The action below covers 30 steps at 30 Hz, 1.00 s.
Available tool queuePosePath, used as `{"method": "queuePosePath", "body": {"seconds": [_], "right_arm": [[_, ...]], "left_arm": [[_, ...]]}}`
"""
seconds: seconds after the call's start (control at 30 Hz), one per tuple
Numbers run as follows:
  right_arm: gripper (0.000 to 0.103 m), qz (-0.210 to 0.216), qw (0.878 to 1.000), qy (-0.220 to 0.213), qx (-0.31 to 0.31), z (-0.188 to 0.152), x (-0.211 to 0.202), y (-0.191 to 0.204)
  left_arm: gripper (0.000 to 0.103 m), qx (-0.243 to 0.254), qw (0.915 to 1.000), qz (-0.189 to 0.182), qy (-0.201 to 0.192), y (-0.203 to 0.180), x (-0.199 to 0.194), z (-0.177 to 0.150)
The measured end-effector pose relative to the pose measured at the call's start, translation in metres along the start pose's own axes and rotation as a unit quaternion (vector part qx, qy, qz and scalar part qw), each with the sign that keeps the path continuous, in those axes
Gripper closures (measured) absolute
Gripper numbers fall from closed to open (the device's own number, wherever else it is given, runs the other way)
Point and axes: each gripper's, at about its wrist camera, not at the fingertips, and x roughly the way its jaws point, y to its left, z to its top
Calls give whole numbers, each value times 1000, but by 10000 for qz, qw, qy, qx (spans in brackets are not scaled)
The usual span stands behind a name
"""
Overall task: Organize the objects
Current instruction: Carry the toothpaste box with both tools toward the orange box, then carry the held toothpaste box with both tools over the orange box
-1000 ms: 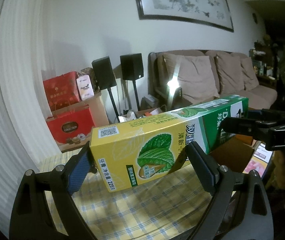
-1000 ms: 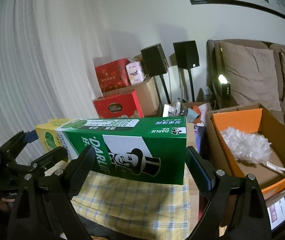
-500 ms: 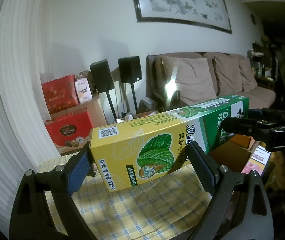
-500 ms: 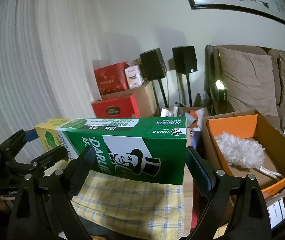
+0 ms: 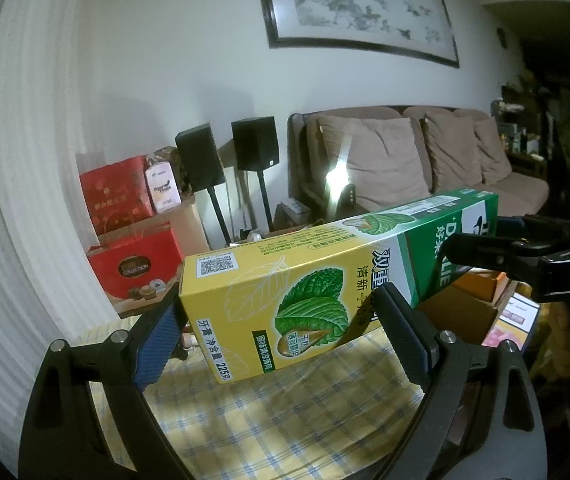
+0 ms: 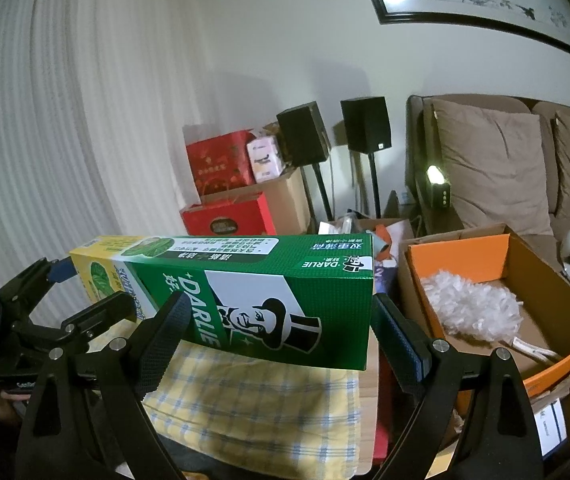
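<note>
The left gripper (image 5: 281,332) has its jaws spread wide and clamped on the yellow end of a long toothpaste box (image 5: 325,280), one pad on each side. From there the far green end is partly covered by the right gripper (image 5: 497,248), whose handle runs off the frame edge. The right gripper (image 6: 281,336) likewise grasps the green end of the box (image 6: 269,300) across its width; its left pad hides part of the printed brand name, and the yellow end beyond is half hidden by the left gripper (image 6: 81,292).

The box is held between the two grippers, clear above a yellow checked cloth (image 5: 285,416). Its long axis runs roughly level from one gripper to the other, the yellow end toward the left one and the green end toward the right one.

To the right of the right gripper stands an open cardboard box (image 6: 557,292) with a white feather duster (image 6: 473,308) inside; the duster's handle end is hard to make out.
</note>
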Motion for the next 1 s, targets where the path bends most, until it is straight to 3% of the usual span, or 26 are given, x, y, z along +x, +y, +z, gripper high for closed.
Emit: {"method": "queuePosePath", "body": {"seconds": [1.0], "right_arm": [[11, -112, 9999, -79, -14, 5, -10, -4]], "left_arm": [[11, 25, 10000, -65, -43, -13, -1, 7]]}}
